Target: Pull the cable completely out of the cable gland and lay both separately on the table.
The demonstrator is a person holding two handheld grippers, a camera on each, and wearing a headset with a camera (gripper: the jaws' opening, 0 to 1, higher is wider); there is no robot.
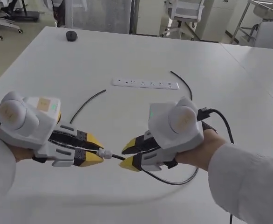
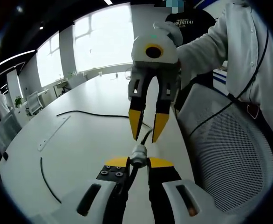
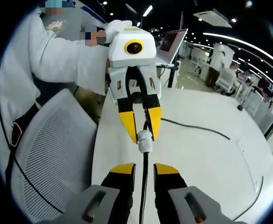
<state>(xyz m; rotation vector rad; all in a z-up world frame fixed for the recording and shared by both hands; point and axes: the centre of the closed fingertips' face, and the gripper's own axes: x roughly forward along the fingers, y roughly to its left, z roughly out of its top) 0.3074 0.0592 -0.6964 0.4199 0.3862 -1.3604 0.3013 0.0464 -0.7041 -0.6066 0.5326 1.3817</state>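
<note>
A big white table (image 1: pixel 141 51) stands in an office room, with chairs (image 1: pixel 185 11) behind it. A dark mouse (image 1: pixel 71 35) lies far back on the table. A long white strip (image 1: pixel 145 84) with plug holes lies in the middle. A thin black wire (image 1: pixel 87 103) lies near the strip, to its left and closer to the person.

The person holds both tongs low over the near part of the table. Their yellow tips point at each other and are just beside each other.

The left tongs (image 1: pixel 101 151) are clamped on the gland (image 1: pixel 106 153). The gland is small and pale. It sits right at the yellow tips, pinched between them, so it is in the tongs and not lying on the table.

The black cable (image 1: pixel 171 183) is in the gland. It comes out of the front of the gland and runs straight across to the right tongs (image 1: pixel 123 158). The right tongs are apart, with one yellow tip on each side of the cable. In the right gripper view there is a small gap on both sides of the cable (image 3: pixel 145 186), so these tongs do not pinch it. Behind the right tongs the cable bends in a wide loop on the table.

In the left gripper view the gland (image 2: pixel 139 153) sits between the left tongs' own tips, and a bit of black cable shows behind it.

A grey mesh chair back (image 3: pixel 52 154) stands by the table edge, next to the person's white sleeve (image 3: pixel 57 56).
</note>
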